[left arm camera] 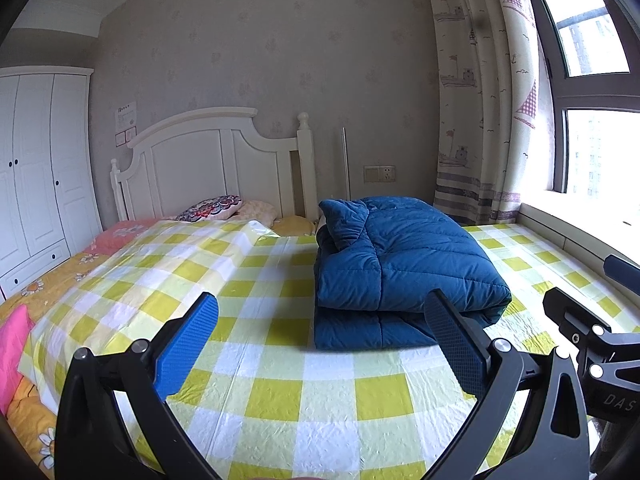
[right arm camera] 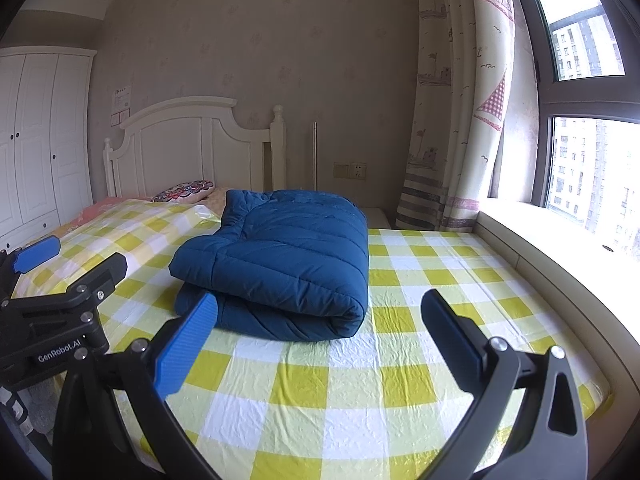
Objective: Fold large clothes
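A dark blue quilted jacket (left arm camera: pixel 400 264) lies folded into a thick bundle on the yellow-and-white checked sheet (left arm camera: pixel 280 400); it also shows in the right wrist view (right arm camera: pixel 280 268). My left gripper (left arm camera: pixel 320 320) is open and empty, held above the sheet just in front of the bundle's near left corner. My right gripper (right arm camera: pixel 320 320) is open and empty, in front of the bundle's near right corner. Neither gripper touches the jacket. Part of the left gripper's body (right arm camera: pixel 60 304) shows at the left of the right wrist view.
A white headboard (left arm camera: pixel 208 160) and pillows (left arm camera: pixel 212 208) are at the far end of the bed. A white wardrobe (left arm camera: pixel 36 160) stands on the left. A curtain (left arm camera: pixel 480 100) and a window sill (right arm camera: pixel 560 240) run along the right.
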A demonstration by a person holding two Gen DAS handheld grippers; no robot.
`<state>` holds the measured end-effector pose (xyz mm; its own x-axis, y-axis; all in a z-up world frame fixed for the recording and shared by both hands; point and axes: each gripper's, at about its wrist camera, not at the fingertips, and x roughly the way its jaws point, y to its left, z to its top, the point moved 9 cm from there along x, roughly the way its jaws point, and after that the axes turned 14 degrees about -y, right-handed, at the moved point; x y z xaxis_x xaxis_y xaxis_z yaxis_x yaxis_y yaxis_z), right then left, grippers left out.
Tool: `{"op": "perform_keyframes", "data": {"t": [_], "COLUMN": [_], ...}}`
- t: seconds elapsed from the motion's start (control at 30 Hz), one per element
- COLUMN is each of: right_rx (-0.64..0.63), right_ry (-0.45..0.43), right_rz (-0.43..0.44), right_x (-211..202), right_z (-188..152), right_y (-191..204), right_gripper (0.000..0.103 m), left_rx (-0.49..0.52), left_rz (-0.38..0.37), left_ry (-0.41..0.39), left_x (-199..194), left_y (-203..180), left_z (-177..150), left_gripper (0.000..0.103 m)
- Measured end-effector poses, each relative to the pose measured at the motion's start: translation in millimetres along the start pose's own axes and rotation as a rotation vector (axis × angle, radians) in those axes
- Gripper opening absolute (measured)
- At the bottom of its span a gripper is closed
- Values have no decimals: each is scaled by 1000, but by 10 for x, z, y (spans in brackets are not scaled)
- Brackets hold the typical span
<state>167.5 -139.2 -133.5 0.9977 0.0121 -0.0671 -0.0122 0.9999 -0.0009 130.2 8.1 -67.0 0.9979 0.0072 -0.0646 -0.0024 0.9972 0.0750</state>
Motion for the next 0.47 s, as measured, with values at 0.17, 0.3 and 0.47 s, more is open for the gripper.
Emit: {"op": "perform_keyframes", "data": {"t": [0.17,0.3,0.47], "right_rx": [1,15,5], "right_ry": [33,89,181], "right_rz": [8,26,-20], "right_x": [73,209,467], "right_z": [-110,-264,-121], "right_y": [-13,-46,-821], "right_gripper": [101,101,101], "left_rx": [-31,-29,-60], "left_rz": [-29,-93,-61], "left_ry": [33,158,321], "left_x": [66,302,830], "left_y": [-11,-1,655], "left_z": [-115,-335,-517], "left_gripper": [99,99,99]}}
